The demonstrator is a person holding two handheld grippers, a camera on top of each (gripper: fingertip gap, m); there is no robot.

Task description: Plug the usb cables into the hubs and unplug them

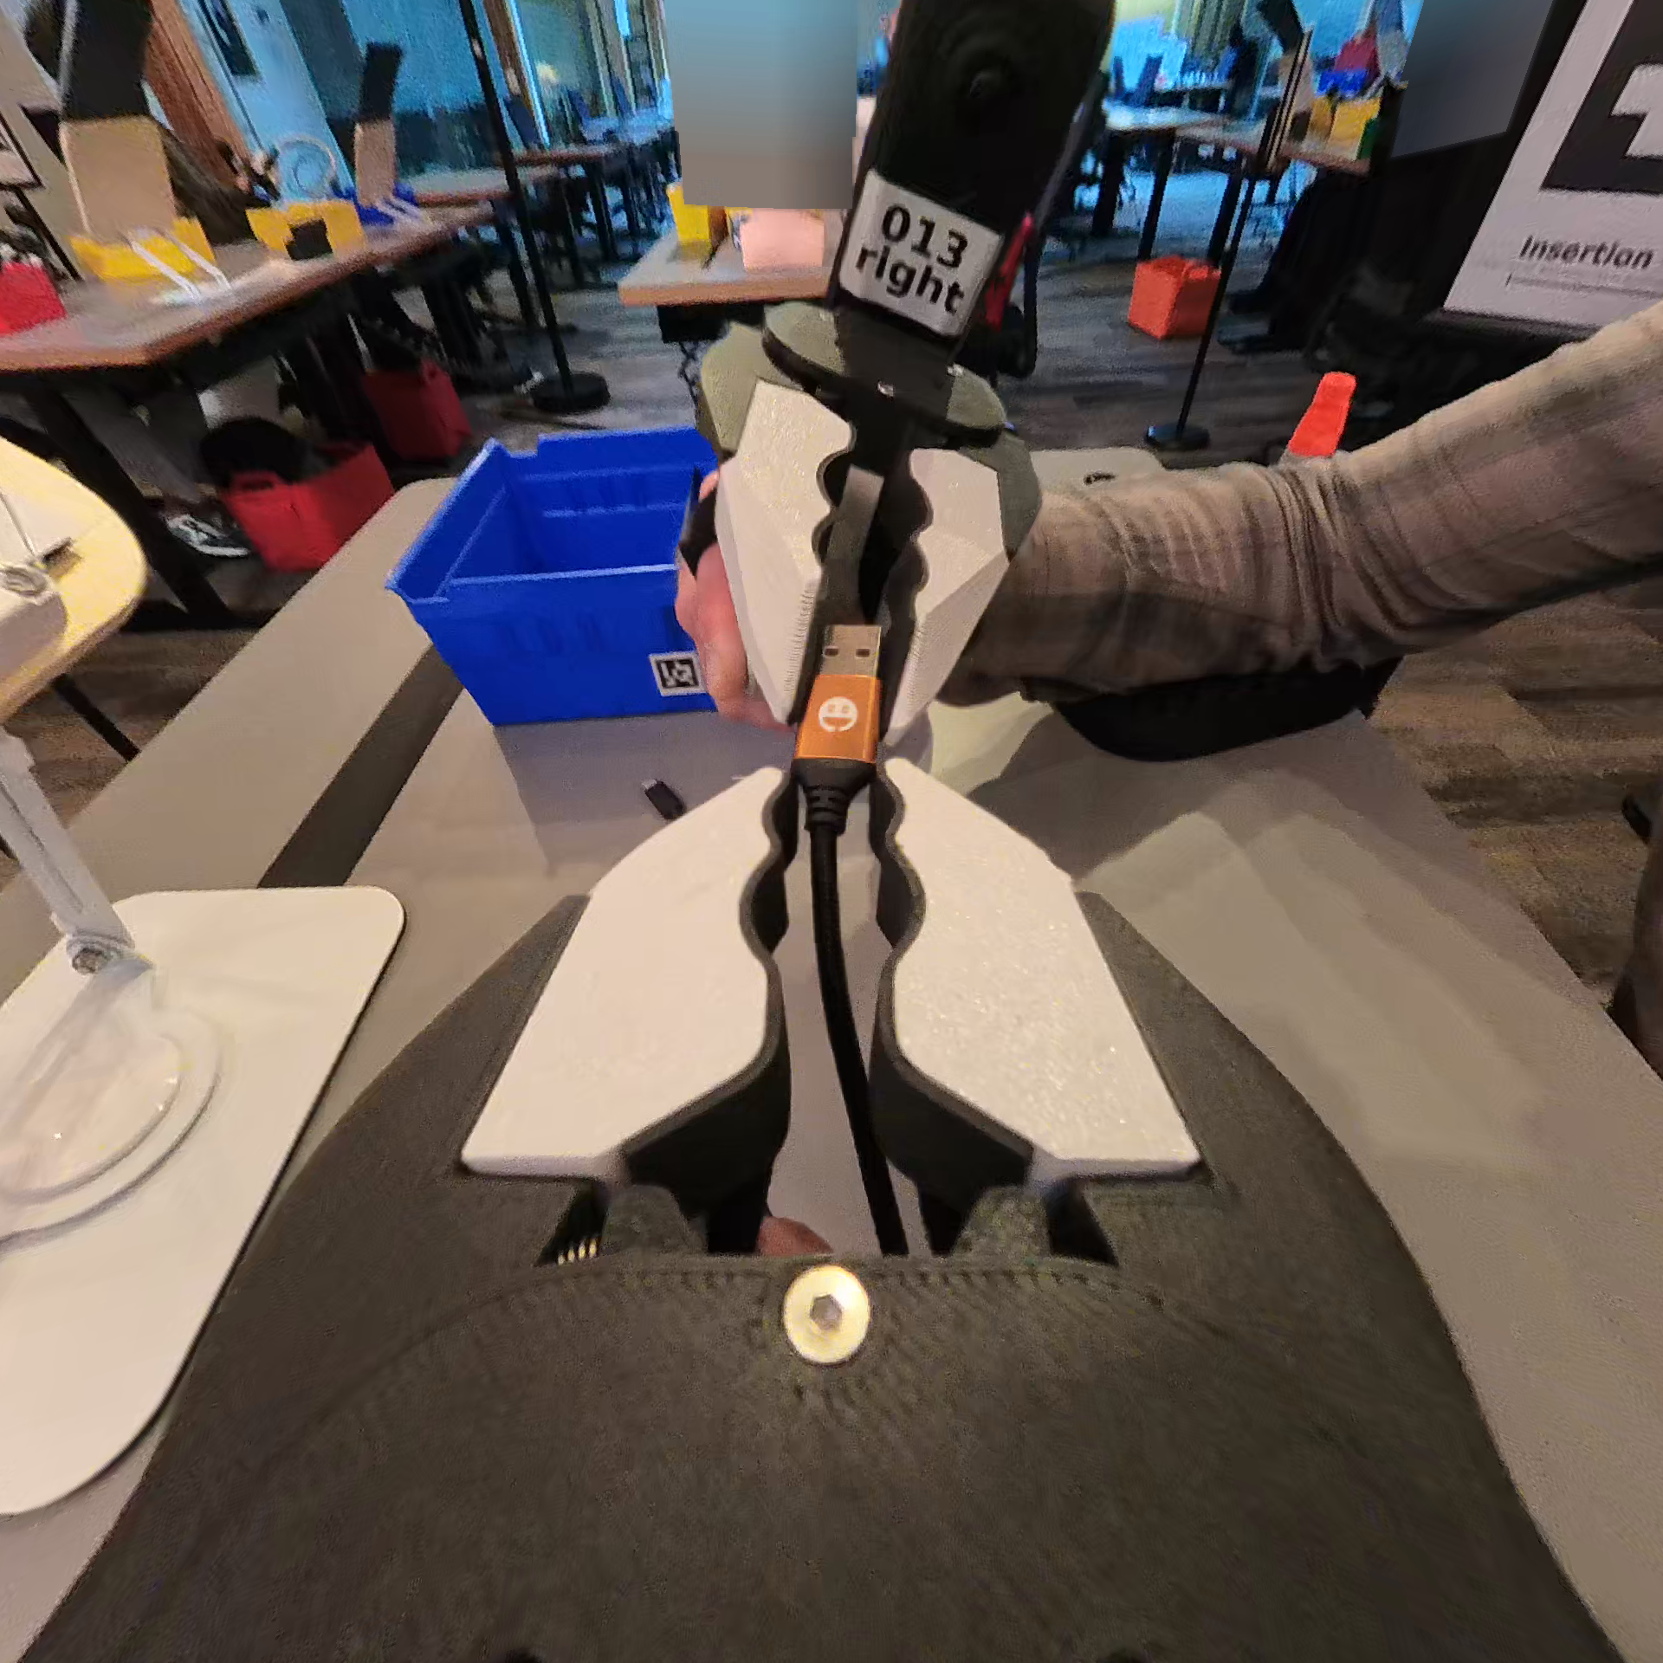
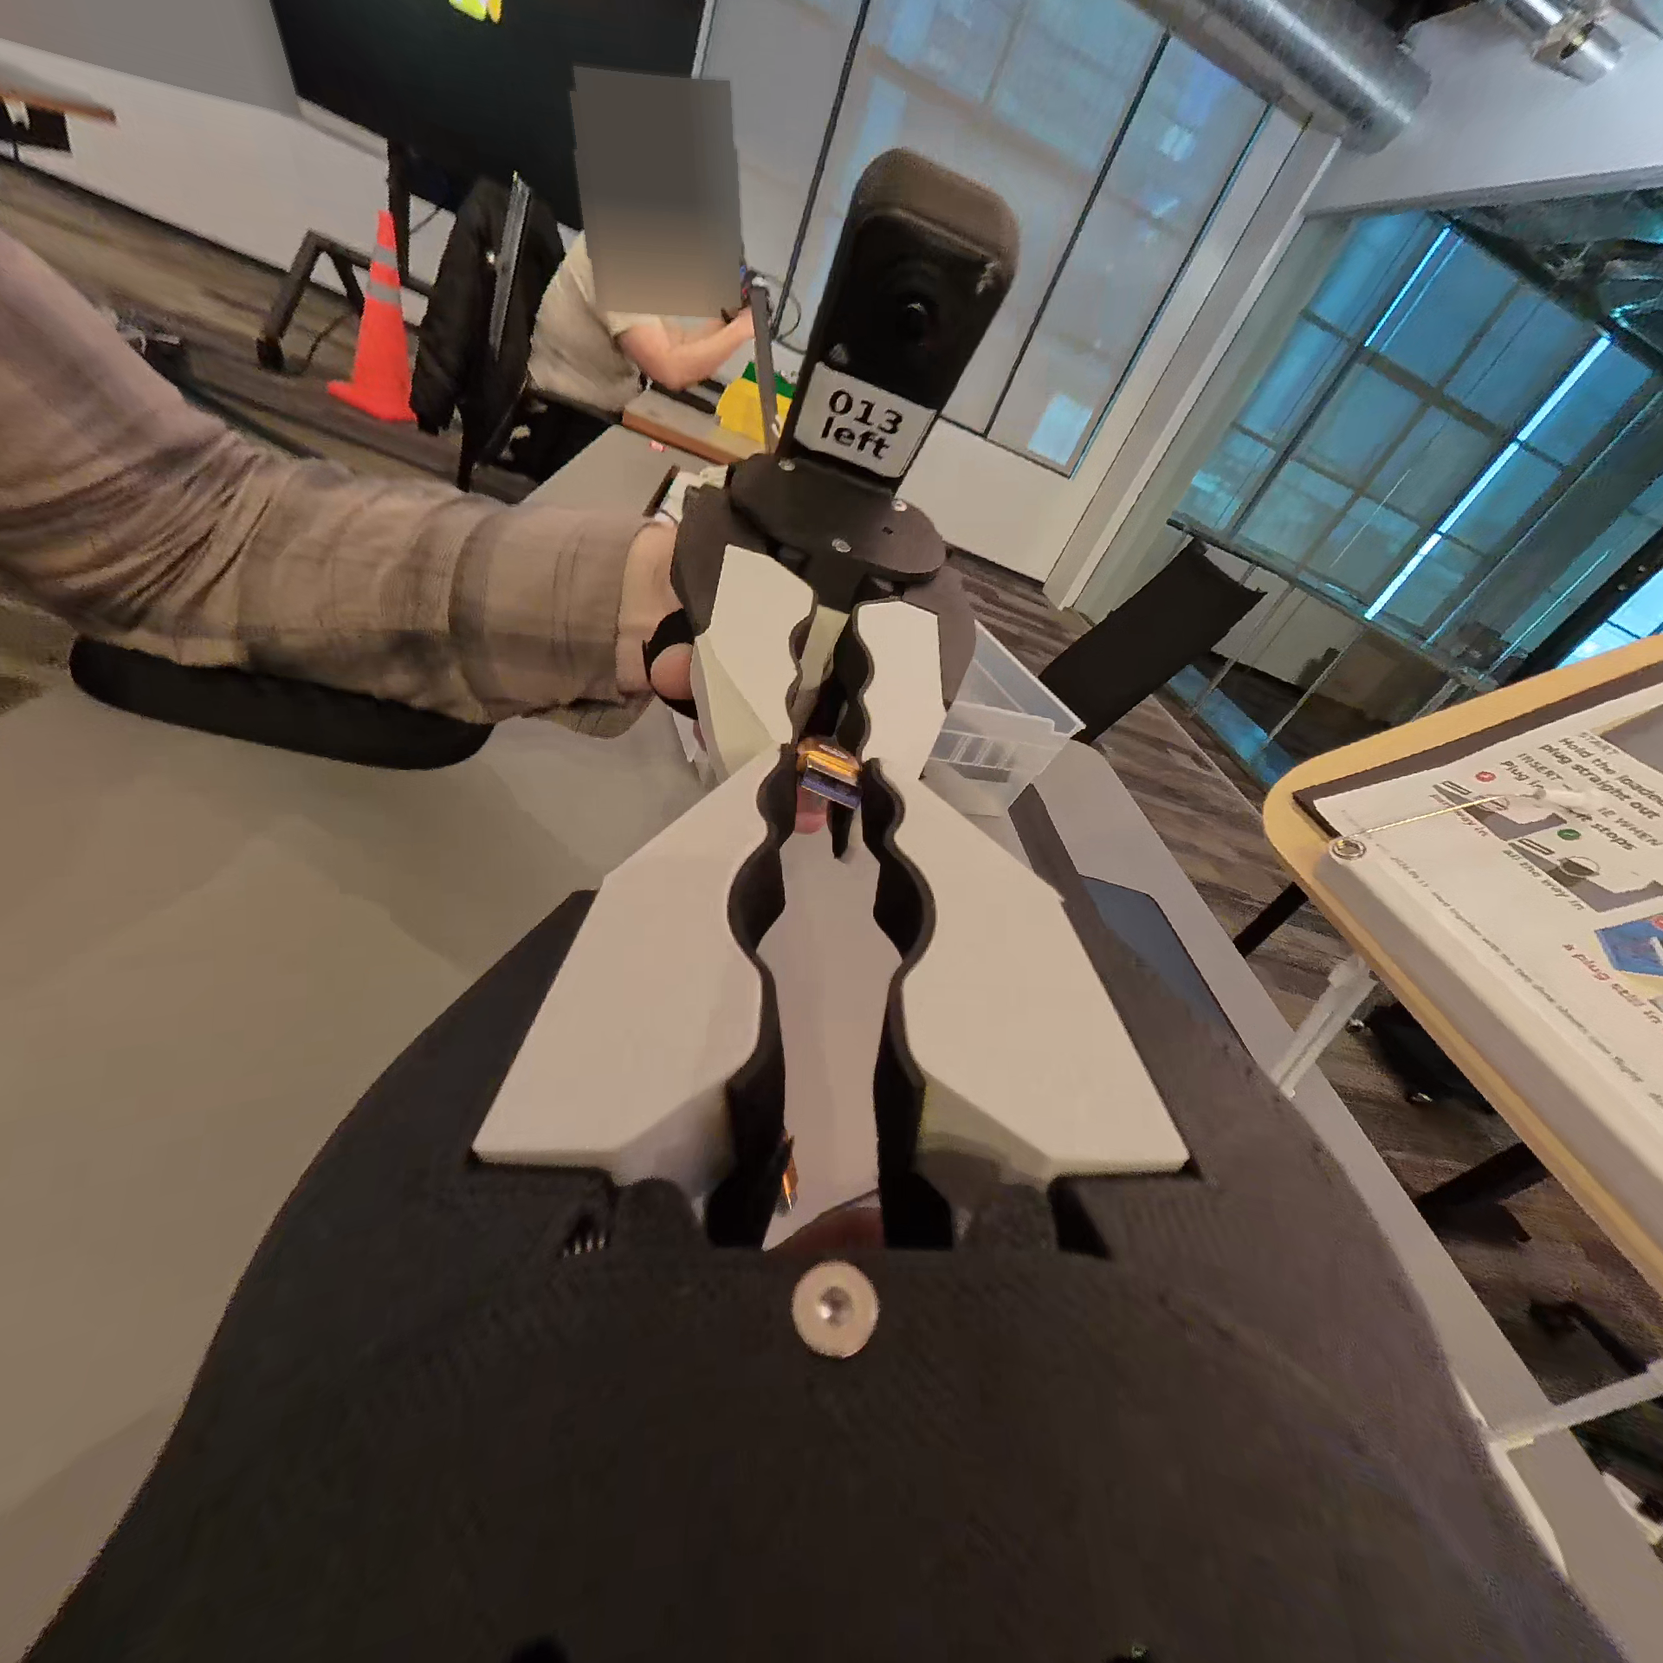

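My left gripper (image 1: 832, 774) has its jaws clamped on the orange USB plug (image 1: 835, 715), raised above the grey surface (image 1: 1260, 900) and facing my right gripper (image 2: 823, 783), whose jaws stand slightly apart.

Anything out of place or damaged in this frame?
Mostly fine: the left tool grips the orange-shelled USB plug straight. One oddity: a small black piece lies loose on the grey table near the blue plastic bin; can't tell what it is.
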